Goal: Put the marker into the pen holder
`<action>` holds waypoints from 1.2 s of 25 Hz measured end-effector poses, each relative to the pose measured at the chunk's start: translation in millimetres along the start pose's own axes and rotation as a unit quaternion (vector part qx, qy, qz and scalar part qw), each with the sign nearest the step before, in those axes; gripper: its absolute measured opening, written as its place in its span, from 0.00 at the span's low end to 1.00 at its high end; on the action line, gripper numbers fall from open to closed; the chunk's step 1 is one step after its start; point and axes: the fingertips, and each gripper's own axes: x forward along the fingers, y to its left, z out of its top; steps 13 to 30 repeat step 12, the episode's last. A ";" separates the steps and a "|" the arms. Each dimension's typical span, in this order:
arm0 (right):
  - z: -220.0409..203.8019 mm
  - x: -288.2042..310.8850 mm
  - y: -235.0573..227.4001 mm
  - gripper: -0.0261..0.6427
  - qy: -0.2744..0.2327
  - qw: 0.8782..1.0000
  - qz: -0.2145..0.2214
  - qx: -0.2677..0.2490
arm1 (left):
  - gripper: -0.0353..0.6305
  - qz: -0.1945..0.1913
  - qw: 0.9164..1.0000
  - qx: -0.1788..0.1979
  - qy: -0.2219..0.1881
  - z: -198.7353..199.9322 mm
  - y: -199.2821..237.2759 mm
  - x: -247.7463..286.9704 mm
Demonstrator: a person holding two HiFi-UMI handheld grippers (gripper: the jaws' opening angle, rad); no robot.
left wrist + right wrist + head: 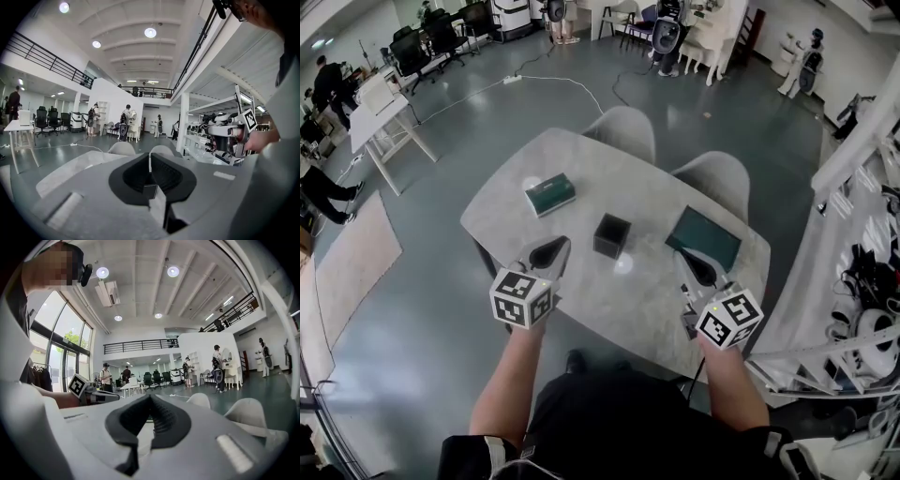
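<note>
Hovering over speckled grey table [581, 159]: left gripper [548, 253], right gripper [701, 269], both jaws clenched, empty | centre: black cube pen holder [611, 234] | left edge: green box [549, 194]

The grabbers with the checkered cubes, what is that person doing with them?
A person holds one gripper in each hand over a grey table. The left gripper and the right gripper both have their jaws closed on nothing. On the table sit a black pen holder, a teal box and a dark green flat pad. No marker shows anywhere, so nothing has gone into the holder yet.
</note>
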 end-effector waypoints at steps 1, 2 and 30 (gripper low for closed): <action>-0.1 1.7 1.3 0.04 0.000 1.000 0.002 -0.001 | 0.09 0.001 1.000 0.002 0.002 -1.4 1.9 -0.3; 0.0 3.3 2.5 0.04 0.001 1.000 0.004 -0.003 | 0.09 0.001 1.000 0.005 0.004 -2.7 3.6 -0.4; 1.2 8.0 7.3 0.04 0.006 1.000 0.005 -0.005 | 0.09 -0.002 1.000 -0.001 0.000 -2.0 7.3 -4.7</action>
